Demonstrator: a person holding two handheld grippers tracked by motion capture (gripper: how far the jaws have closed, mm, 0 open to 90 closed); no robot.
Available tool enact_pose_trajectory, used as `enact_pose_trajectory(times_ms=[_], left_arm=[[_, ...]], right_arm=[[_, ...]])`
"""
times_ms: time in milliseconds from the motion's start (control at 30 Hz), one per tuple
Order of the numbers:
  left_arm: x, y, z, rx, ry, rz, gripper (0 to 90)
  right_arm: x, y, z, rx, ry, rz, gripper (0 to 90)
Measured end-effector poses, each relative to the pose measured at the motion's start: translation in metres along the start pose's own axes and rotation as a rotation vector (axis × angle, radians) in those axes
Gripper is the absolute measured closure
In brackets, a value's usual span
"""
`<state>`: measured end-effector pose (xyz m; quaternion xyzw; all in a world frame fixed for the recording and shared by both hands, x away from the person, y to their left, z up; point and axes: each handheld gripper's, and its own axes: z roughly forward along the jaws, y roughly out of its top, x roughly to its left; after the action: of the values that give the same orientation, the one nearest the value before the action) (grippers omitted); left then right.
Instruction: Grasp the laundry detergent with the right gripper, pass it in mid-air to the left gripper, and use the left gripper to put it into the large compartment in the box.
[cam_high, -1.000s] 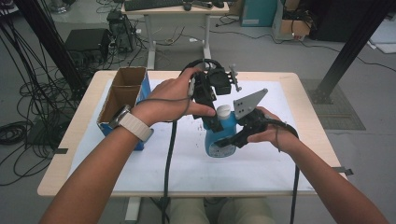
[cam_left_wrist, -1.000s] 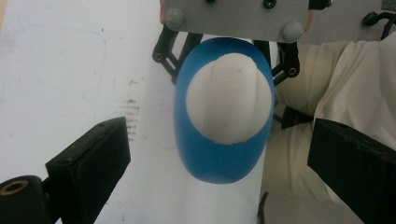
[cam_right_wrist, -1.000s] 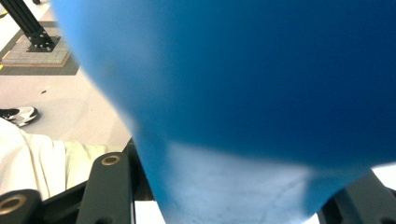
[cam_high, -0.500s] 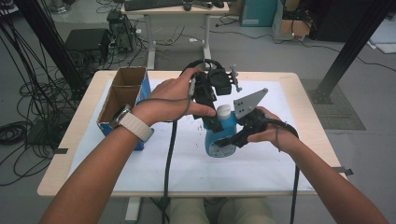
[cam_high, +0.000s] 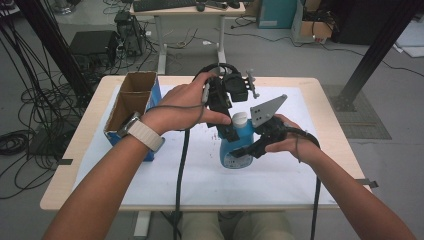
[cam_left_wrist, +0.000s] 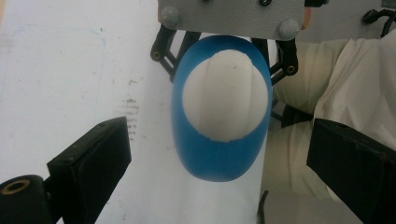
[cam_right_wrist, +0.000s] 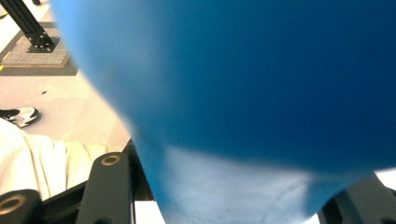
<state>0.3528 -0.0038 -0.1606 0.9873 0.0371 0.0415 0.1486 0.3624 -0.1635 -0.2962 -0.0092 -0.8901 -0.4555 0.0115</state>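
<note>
Right hand-held gripper (cam_high: 240, 150) clamps capped blue bottle (cam_high: 235, 145); left hand-held gripper (cam_left_wrist: 219, 154) apart above.

I work in a lab or robotics test room, not a home. My tabletop (cam_high: 90, 150) is a plain light-wood bench with a white sheet (cam_high: 280, 175) laid over it, standing on a bare grey floor (cam_high: 320, 60). At the left edge of the frame, bundles of black cables (cam_high: 20, 105) hang and coil on the floor beside dark equipment boxes (cam_high: 95, 42). Black metal frame posts (cam_high: 375, 55) rise at the upper left and upper right. At the top centre stands a second desk (cam_high: 190, 10) carrying a keyboard (cam_high: 162, 4), with cardboard boxes (cam_high: 315, 27) to the right of it.
</note>
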Motion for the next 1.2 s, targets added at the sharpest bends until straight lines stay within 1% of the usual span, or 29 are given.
enact_pose_trajectory(times_ms=[100, 367, 800, 1200], left_arm=[[0.0001, -0.0002, 0.0, -0.006, 0.001, 0.0, 6.6], [0.0, -0.0009, -0.0002, -0.002, 0.002, -0.002, 6.6], [0.0, -0.0014, -0.0002, -0.005, 0.0, 0.0, 6.6], [0.0003, -0.0019, -0.0002, -0.005, 0.001, -0.001, 6.6]], right_arm=[[-0.0002, 0.0, 0.0001, 0.0, 0.001, -0.003, 43.2], [-0.0006, 0.0, 0.0006, 0.004, 0.007, -0.005, 43.1], [-0.0013, -0.0001, 0.0007, 0.004, 0.002, 0.0, 43.2], [-0.0015, -0.0004, 0.0004, 0.007, 0.008, 0.003, 43.2]])
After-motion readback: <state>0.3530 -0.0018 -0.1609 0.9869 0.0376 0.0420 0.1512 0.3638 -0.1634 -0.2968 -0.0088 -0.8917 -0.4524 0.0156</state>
